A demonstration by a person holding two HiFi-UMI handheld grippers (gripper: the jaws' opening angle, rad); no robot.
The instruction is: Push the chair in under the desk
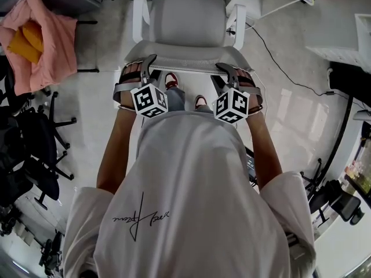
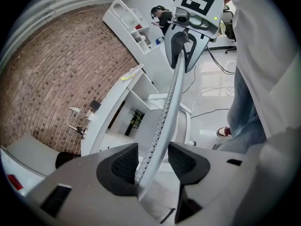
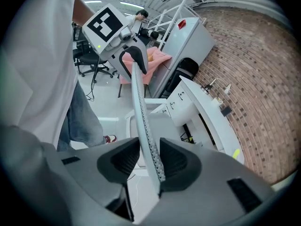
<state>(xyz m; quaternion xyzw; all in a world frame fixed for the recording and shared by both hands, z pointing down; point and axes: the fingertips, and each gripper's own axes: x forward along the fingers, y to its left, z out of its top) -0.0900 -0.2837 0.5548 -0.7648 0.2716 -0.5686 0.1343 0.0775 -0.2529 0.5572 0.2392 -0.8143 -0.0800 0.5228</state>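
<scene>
A white office chair stands in front of me, its seat (image 1: 185, 16) pointing at the white desk (image 1: 258, 4) at the top of the head view. The top edge of its mesh backrest (image 1: 185, 58) runs between my two hands. My left gripper (image 1: 149, 63) is shut on that edge near its left end, and in the left gripper view the backrest (image 2: 171, 102) passes between the pads of the left gripper (image 2: 153, 161). My right gripper (image 1: 227, 69) grips near the right end. There the backrest (image 3: 140, 107) is pinched in the right gripper (image 3: 149, 159).
A pink cloth (image 1: 40, 39) lies over a chair at the left, with black office chairs (image 1: 29, 149) below it. A black cable (image 1: 278, 62) trails across the floor at the right. My shoes (image 1: 171, 80) stand just behind the backrest. Another black chair base (image 1: 336, 201) is at the lower right.
</scene>
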